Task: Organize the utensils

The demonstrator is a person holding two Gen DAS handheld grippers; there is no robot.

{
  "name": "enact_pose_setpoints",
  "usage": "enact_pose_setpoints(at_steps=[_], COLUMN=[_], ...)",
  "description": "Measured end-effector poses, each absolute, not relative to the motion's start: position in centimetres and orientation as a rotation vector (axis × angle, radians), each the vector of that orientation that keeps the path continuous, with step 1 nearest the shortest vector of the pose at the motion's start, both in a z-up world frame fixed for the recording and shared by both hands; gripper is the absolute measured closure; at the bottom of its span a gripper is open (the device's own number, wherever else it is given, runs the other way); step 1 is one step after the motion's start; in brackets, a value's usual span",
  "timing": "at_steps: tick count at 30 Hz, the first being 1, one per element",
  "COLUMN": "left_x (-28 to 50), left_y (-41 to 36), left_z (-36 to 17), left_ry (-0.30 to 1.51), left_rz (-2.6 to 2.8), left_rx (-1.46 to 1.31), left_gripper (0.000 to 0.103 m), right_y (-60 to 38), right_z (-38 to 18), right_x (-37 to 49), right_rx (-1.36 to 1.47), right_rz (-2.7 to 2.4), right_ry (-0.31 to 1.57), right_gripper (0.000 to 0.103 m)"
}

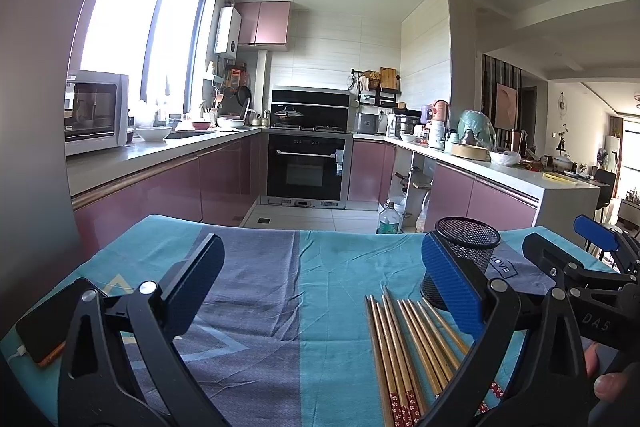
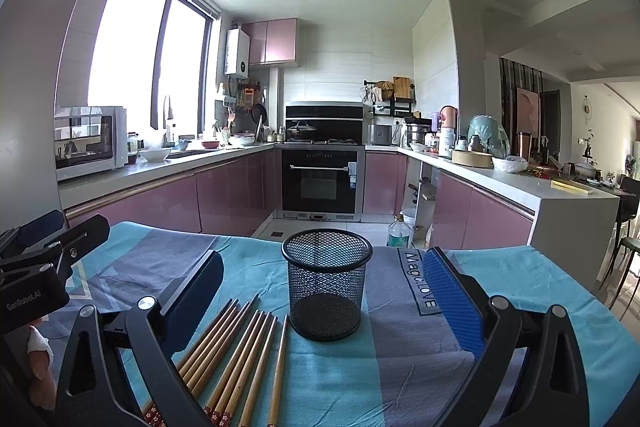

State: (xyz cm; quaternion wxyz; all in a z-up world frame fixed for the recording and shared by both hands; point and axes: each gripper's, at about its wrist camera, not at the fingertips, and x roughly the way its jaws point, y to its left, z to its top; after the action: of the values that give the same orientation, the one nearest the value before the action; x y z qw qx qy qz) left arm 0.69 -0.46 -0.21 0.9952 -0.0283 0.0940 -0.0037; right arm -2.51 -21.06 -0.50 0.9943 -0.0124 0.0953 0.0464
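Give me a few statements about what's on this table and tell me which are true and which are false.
1. The mesh cup stands upright and has nothing in it. True.
2. The chopsticks are already in the cup. False: they lie flat on the cloth beside it.
3. Both grippers are open and hold nothing. True: the left gripper and the right gripper have their jaws wide apart.
4. A phone lies on the cloth by the left gripper. True.
5. The cloth is plain red. False: it is teal with grey-purple bands.
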Motion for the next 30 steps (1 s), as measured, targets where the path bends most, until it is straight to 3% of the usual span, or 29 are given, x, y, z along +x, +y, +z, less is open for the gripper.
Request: enact_pose_setpoints(at_steps=[30], left_x=[0.4], left_y=[-0.36], left_z=[-0.43], left_ry=[0.187], left_rz=[-0.012], left_rx=[-0.061], left_gripper=[0.006], right_y=[-21.0], right_z=[-0.23], right_x=[-2.8], right_rx=[-0.027], right_rz=[0.088], right_ry=[0.19], right_gripper=[0.006])
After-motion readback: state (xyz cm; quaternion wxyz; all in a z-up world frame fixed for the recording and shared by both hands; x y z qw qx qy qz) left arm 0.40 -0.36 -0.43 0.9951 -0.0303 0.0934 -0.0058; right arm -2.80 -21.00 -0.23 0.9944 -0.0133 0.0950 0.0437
